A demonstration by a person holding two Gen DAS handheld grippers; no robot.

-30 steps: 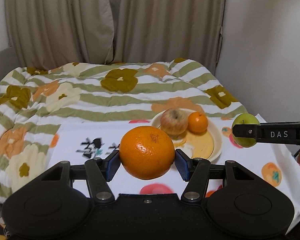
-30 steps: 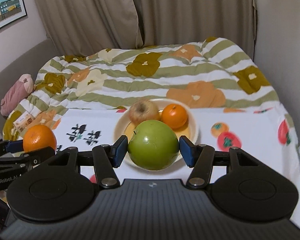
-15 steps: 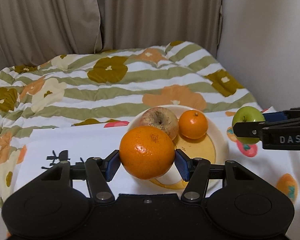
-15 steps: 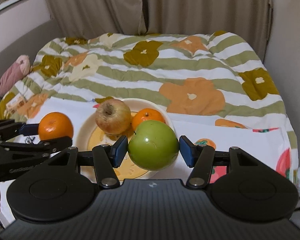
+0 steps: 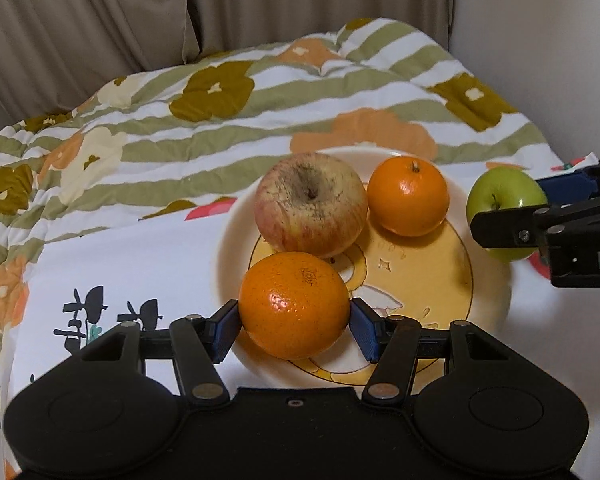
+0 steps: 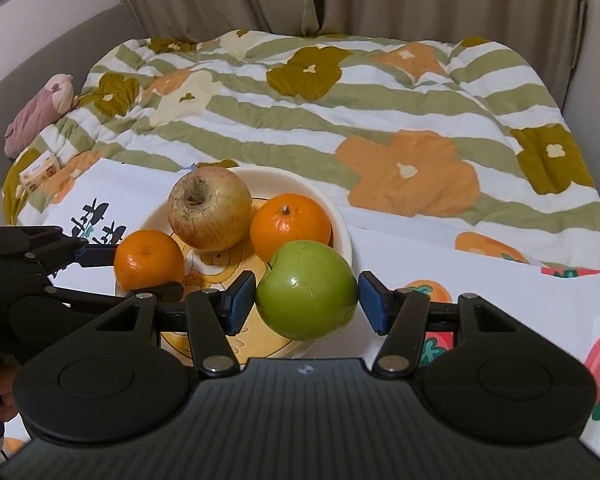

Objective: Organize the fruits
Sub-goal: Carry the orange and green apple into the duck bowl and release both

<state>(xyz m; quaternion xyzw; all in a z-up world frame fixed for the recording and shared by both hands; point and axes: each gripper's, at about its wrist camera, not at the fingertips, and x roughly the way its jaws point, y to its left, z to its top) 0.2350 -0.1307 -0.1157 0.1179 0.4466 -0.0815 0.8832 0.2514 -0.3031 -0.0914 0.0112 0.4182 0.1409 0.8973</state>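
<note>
My left gripper (image 5: 294,326) is shut on a large orange (image 5: 294,304), held just over the near left part of a cream and yellow plate (image 5: 488,292). On the plate sit a red-yellow apple (image 5: 310,202) and a small orange (image 5: 408,196). My right gripper (image 6: 307,300) is shut on a green apple (image 6: 306,290), over the plate's (image 6: 340,224) near right rim. The right gripper with the green apple (image 5: 504,196) shows at the right of the left wrist view. The left gripper and its orange (image 6: 148,260) show at the left of the right wrist view.
The plate rests on a white cloth (image 5: 140,264) with fruit prints, spread over a bed with a striped flower quilt (image 6: 340,100). Curtains (image 5: 300,0) and a wall stand behind. A pink soft toy (image 6: 36,116) and a small box (image 6: 40,170) lie at the far left.
Both grippers have come forward and down toward the plate, each still holding its fruit. The plate and its two fruits now look larger and closer.
</note>
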